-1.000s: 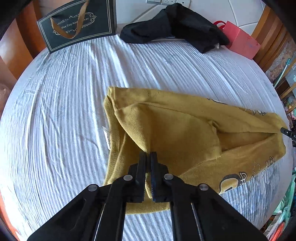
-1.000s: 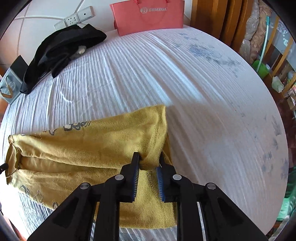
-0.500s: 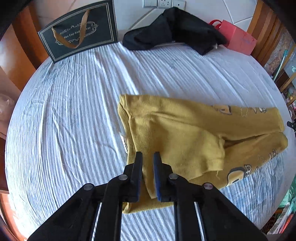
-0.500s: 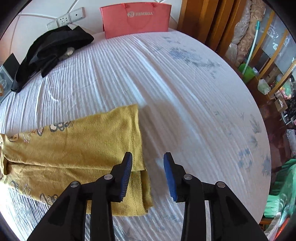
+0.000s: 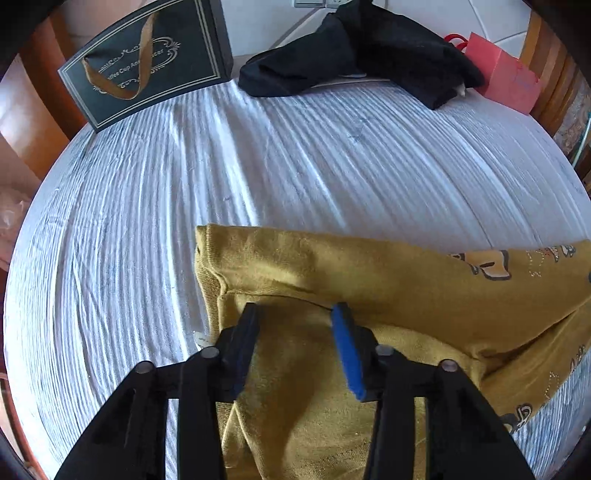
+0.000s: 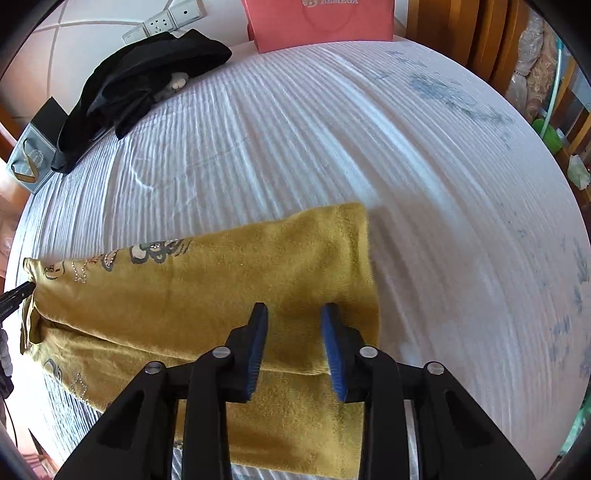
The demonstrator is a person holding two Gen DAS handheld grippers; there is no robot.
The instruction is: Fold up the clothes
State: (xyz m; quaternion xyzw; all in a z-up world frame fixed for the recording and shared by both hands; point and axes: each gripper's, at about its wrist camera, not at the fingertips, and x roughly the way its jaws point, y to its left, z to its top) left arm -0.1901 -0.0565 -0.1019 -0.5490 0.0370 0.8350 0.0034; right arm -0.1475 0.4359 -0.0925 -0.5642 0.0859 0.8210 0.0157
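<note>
- Off to the far left of the left tongs point(image 5: 295, 317), a dark gift bag point(image 5: 147, 62) with a gold ribbon handle stood at the back edge of the bed point(image 5: 295, 166), well apart from them.
- Straight ahead of those tongs, way past the tips, a black garment point(image 5: 354, 55) was lying crumpled by the wall, with a red paper bag point(image 5: 506, 81) just beside it on the right.
- Left tongs were spread wide, pinching nothing, with both blue pads hovering over the yellow sweatshirt point(image 5: 369, 288) near its left end. Couldn't tell if the tips actually touched the fabric.
- That sweatshirt was lying folded lengthwise into a long band across the white sheet, running from under the left tongs out to their right, cartoon print showing toward the right.
- Right tongs point(image 6: 293, 317) were spread too, gripping nothing, sitting over the right end of the sweatshirt point(image 6: 258, 273), with its edge just right of the right pad.
- Left of the right tongs, the band stretched away to where a tip of the other gripper poked in.
- Beyond the right tongs, a wall socket point(image 6: 166, 18) sat above the black garment point(image 6: 144, 74), with the red bag point(image 6: 321, 22) ahead.
</note>
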